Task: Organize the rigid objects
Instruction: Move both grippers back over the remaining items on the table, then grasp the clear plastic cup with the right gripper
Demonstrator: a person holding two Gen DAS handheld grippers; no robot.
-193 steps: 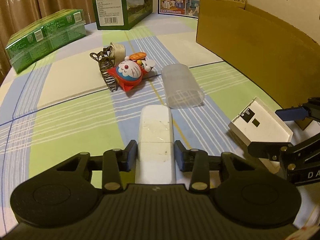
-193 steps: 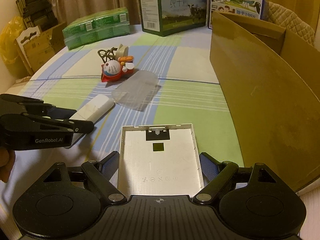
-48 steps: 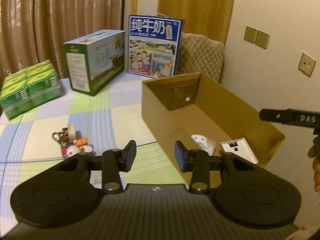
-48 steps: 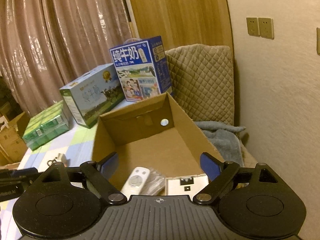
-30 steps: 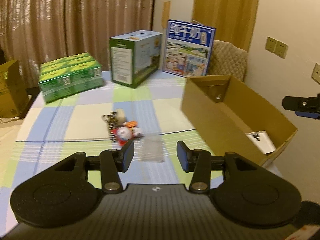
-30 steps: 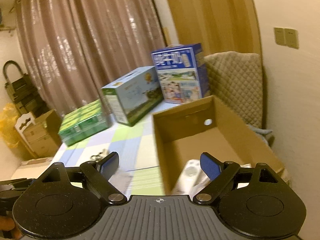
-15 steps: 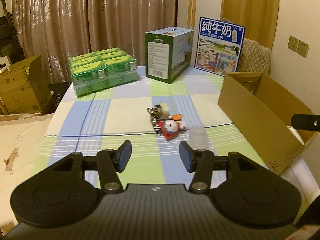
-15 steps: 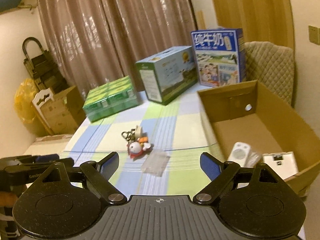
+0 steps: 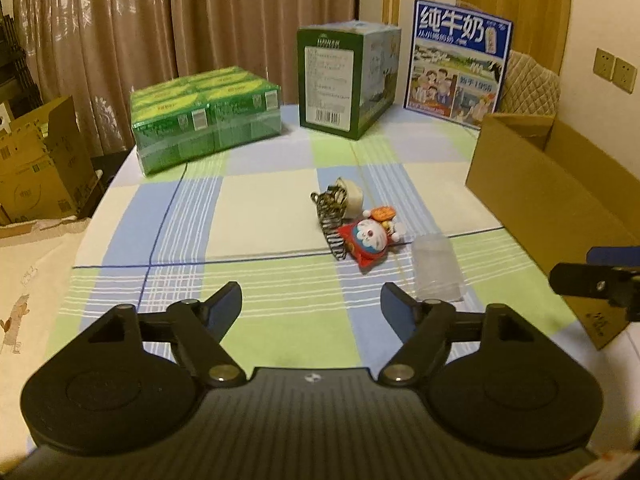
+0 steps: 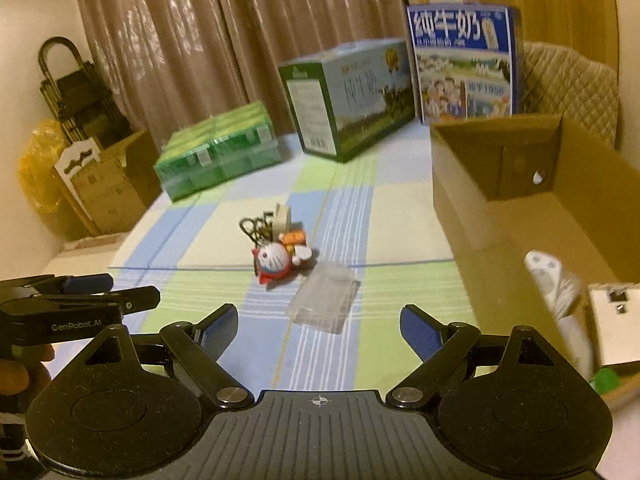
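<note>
A Doraemon toy (image 9: 370,238) lies mid-table on the checked cloth, also in the right wrist view (image 10: 276,262). A wire keychain with a white piece (image 9: 334,210) lies just behind it. A clear plastic case (image 9: 437,268) lies in front, also in the right wrist view (image 10: 325,302). The cardboard box (image 10: 472,216) at the right holds a white remote (image 10: 546,276) and a white square cover (image 10: 614,320). My left gripper (image 9: 311,306) is open and empty above the near table. My right gripper (image 10: 318,328) is open and empty, back from the clear case.
A green drink pack (image 9: 206,118), a green milk carton (image 9: 346,78) and a blue milk carton (image 9: 458,66) stand at the table's far side. Cardboard boxes (image 9: 38,164) sit on the floor to the left. A quilted chair (image 10: 570,88) is behind the box.
Both grippers have pulled back from the cardboard box and swung left toward the table's middle. The left jaws have opened wider. The remote and cover now lie in the box.
</note>
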